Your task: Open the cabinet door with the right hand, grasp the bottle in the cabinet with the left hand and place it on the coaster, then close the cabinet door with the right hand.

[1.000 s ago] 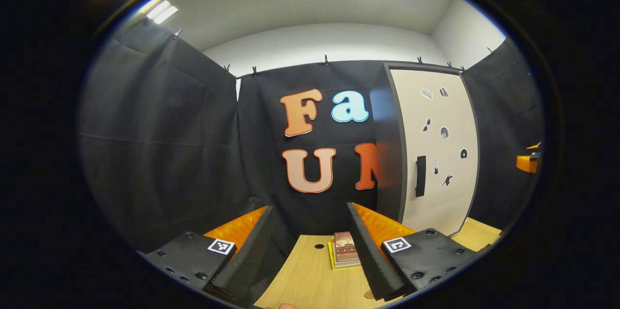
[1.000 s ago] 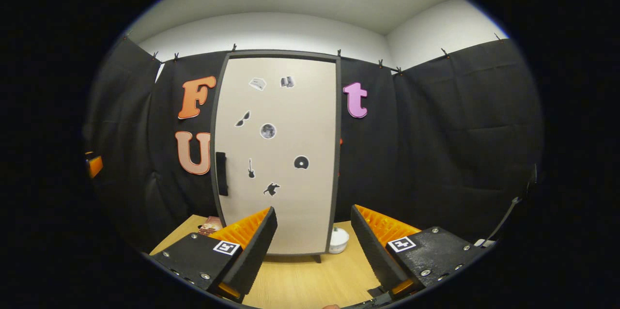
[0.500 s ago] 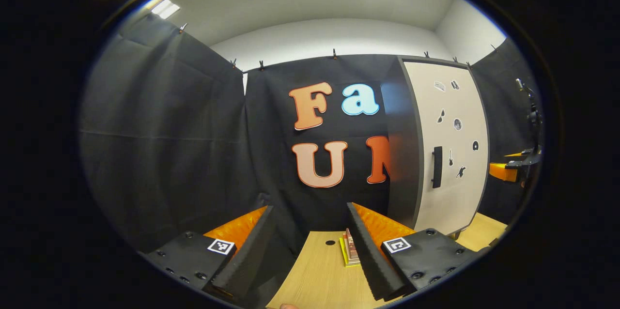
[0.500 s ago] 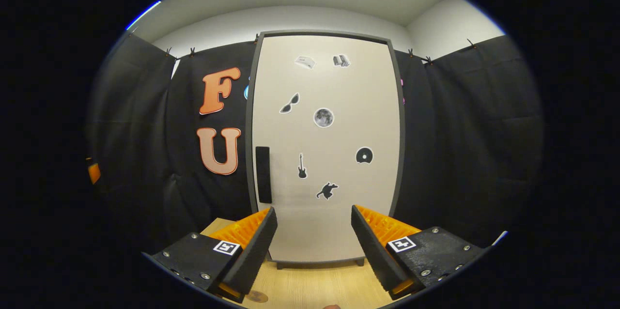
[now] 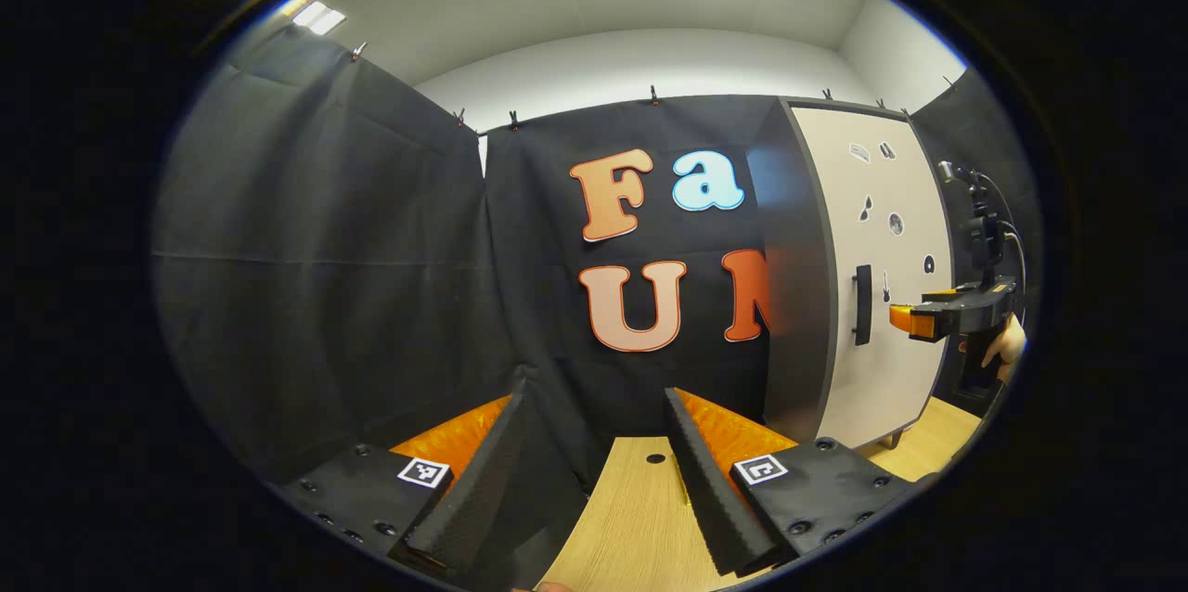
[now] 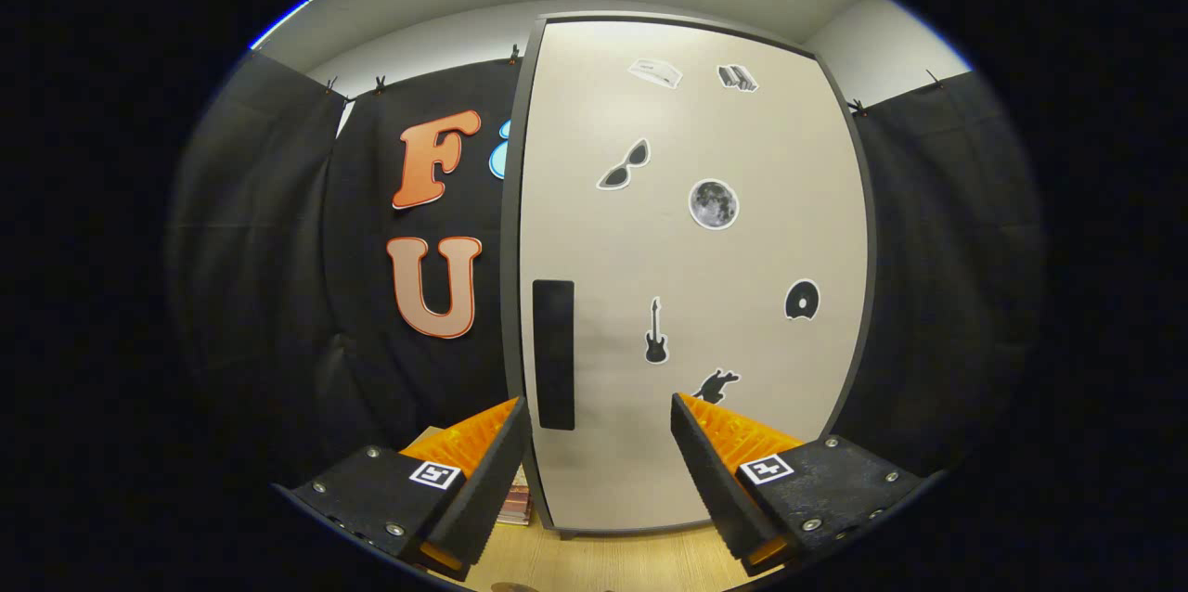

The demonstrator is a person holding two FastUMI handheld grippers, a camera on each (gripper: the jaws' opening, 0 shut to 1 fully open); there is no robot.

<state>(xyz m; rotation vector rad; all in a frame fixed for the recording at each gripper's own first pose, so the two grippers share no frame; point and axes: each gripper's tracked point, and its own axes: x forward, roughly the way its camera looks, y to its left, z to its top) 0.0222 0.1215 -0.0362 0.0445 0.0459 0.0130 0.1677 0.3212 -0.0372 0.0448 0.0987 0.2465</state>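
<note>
Door of the cabinet stands tall and upright straight ahead of the right gripper, its long axis vertical and its pale front facing the gripper. It sits flush in its dark frame. The handle, a dark upright strip, runs along the door's left edge, just above and ahead of the gripper's left finger. Right gripper's fingers are spread wide with nothing between them, near the door's lower part; whether they touch it cannot be told. A stack of books lies on the table behind its left finger.

Left gripper is also wide open and empty, held over the table and aimed at the cloth wall. The cabinet is ahead and to its right, seen at an angle with its dark side turned toward this gripper. In front of that door hangs the right gripper, held by a hand.
</note>
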